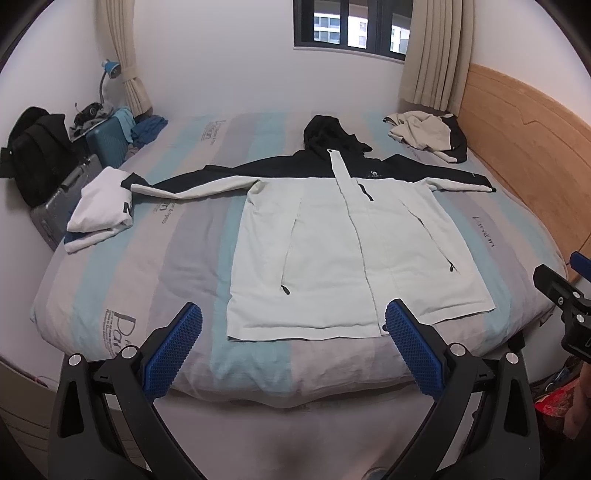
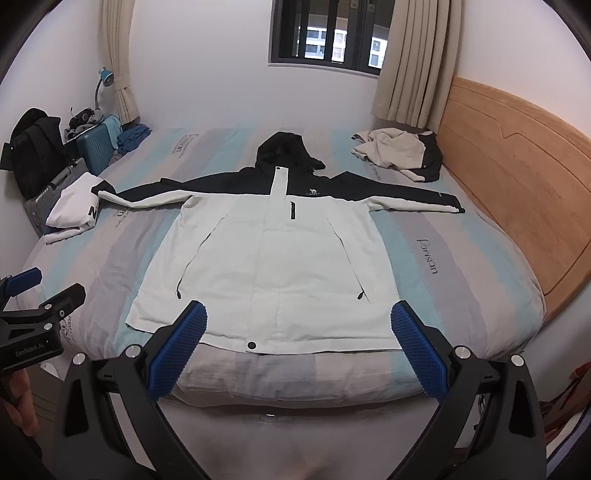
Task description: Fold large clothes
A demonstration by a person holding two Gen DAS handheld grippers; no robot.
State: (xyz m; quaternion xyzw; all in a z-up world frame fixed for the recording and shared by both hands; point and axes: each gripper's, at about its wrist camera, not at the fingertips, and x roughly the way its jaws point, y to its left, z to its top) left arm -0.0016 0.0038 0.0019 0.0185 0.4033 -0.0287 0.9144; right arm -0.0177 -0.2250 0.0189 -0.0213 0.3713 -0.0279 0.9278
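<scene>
- Hooded jacket (image 1: 343, 236): spread flat, front side up, on the striped bed (image 1: 155, 266). Its body is white, the shoulders and hood black.
- Orientation: the jacket's long axis runs from hem to hood; the hem lies at the bed's near edge, the hood (image 2: 284, 149) points toward the window (image 2: 328, 33). Both sleeves stretch out sideways, across that axis.
- Left gripper (image 1: 293, 350): held over the bed's near edge, at the jacket's hem, jaws spread wide and gripping nothing.
- Right gripper (image 2: 299, 349): likewise at the hem, jaws wide apart and empty.
- Folded white garment (image 1: 99, 206): on the bed, at the jacket's left-hand sleeve cuff.
- Crumpled beige-and-black garment (image 2: 400, 153): on the bed beside the wooden headboard (image 2: 509, 177).
- Suitcases: a teal one (image 1: 107, 142) with clothes piled on top and a grey one (image 1: 62, 199), both closed, beside the bed; contents not visible.
</scene>
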